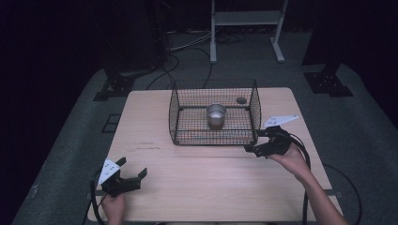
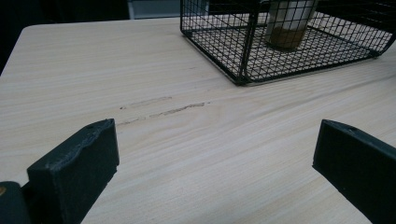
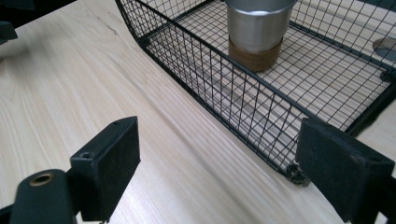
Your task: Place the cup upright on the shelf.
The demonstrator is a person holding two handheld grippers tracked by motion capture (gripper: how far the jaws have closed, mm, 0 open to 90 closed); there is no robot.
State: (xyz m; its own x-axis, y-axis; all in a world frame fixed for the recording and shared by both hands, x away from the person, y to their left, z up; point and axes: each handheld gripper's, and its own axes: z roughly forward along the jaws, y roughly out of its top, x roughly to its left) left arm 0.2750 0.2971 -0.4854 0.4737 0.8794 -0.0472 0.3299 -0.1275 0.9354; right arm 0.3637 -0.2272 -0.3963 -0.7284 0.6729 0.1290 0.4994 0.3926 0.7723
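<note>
A black wire basket [image 1: 174, 115] [image 2: 243, 65] [image 3: 196, 60] stands in the middle of the wooden table [image 1: 197, 187]. Inside it a steel cup [image 1: 216, 114] [image 2: 289, 23] [image 3: 257, 28] with a brown base stands upright. My right gripper [image 1: 256, 140] [image 3: 215, 158] hangs open at the basket's near right corner, its jaws either side of that corner. My left gripper [image 1: 133, 168] [image 2: 215, 154] is open over bare table near the front left, nothing between its jaws.
A small round hole or grommet [image 1: 241, 100] [image 3: 386, 46] lies in the table behind the basket. A dark scratch mark [image 1: 148, 146] [image 2: 163, 109] runs on the wood left of the basket. A white metal stand [image 1: 246, 28] and cables lie on the floor beyond.
</note>
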